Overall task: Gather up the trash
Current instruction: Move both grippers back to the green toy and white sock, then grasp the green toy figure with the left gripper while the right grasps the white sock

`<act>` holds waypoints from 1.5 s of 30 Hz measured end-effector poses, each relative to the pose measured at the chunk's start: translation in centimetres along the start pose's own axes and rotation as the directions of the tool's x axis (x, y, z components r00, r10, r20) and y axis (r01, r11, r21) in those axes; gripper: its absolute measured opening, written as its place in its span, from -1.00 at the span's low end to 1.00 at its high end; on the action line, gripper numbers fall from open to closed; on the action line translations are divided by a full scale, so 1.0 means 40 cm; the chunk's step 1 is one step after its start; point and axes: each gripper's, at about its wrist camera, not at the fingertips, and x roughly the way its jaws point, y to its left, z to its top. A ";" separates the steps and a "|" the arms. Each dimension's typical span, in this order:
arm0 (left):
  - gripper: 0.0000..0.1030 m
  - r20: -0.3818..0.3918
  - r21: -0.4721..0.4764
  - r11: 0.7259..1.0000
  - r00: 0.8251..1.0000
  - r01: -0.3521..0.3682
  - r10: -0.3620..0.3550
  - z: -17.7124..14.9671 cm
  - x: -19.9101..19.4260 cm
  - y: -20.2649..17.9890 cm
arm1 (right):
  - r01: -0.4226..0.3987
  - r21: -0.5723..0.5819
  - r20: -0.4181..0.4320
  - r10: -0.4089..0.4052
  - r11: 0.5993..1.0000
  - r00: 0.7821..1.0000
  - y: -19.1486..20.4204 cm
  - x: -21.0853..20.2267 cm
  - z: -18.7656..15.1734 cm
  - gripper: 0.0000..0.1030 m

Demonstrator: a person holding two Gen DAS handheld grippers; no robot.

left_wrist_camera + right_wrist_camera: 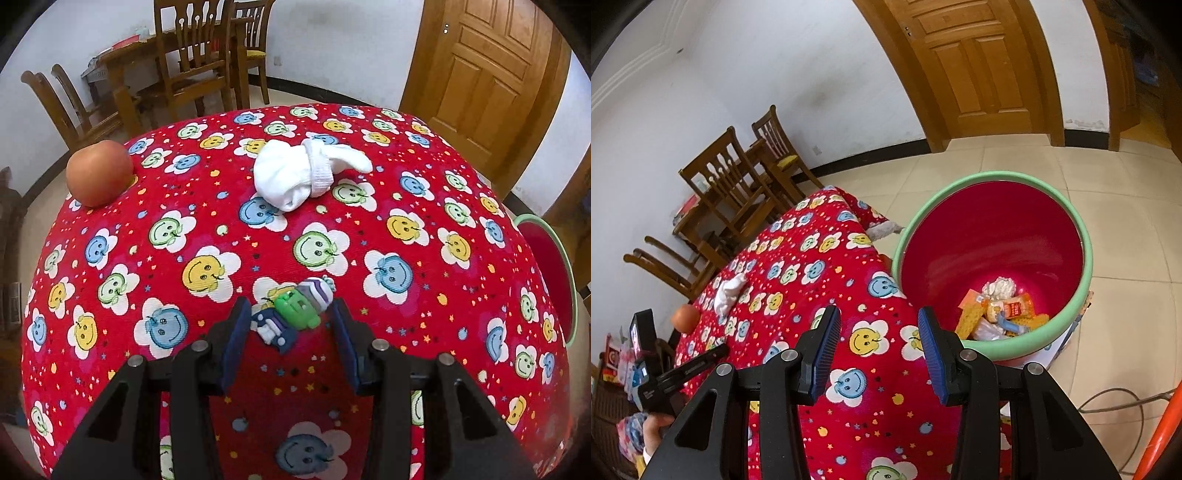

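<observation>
Left tongs (291,325) straddle a toy (291,312) on the counter (424,306), jaws open, closing comes next; right tongs (879,339) hang empty, open, beside the bin (1087,254).

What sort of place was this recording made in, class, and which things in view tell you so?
Most likely a home dining room: brown wooden dining chairs around a wooden table, a panelled wooden door, and a table under a red smiley-flower cloth beside a green-rimmed red plastic bin.

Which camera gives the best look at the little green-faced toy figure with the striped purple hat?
The left wrist view: the small green-faced toy figure lies on the red smiley-print tablecloth, close between the left gripper's open fingers. The right wrist view does not show it.
</observation>
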 end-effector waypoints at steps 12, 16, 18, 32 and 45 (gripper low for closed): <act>-0.16 0.032 -0.033 0.998 0.999 0.044 -0.043 0.000 -0.027 0.028 | -0.012 -0.044 -0.020 0.011 0.999 1.000 0.060 0.025 0.004 -0.13; -0.16 0.052 -0.070 0.996 0.997 0.058 -0.054 0.010 -0.048 0.057 | -0.025 -0.074 -0.028 0.023 0.997 0.999 0.099 0.038 0.006 -0.13; -0.16 0.065 -0.091 0.994 0.997 0.055 -0.049 0.017 -0.057 0.077 | -0.038 -0.092 -0.035 0.035 0.995 0.999 0.124 0.047 0.005 -0.13; -0.16 0.135 -0.254 0.967 0.990 -0.014 0.050 0.081 -0.096 0.233 | -0.148 -0.210 -0.104 0.128 0.967 0.986 0.353 0.147 0.006 -0.13; -0.16 0.111 -0.361 0.929 0.986 -0.079 0.126 0.053 -0.045 0.350 | -0.162 -0.302 -0.179 0.111 0.940 0.978 0.555 0.310 -0.019 -0.13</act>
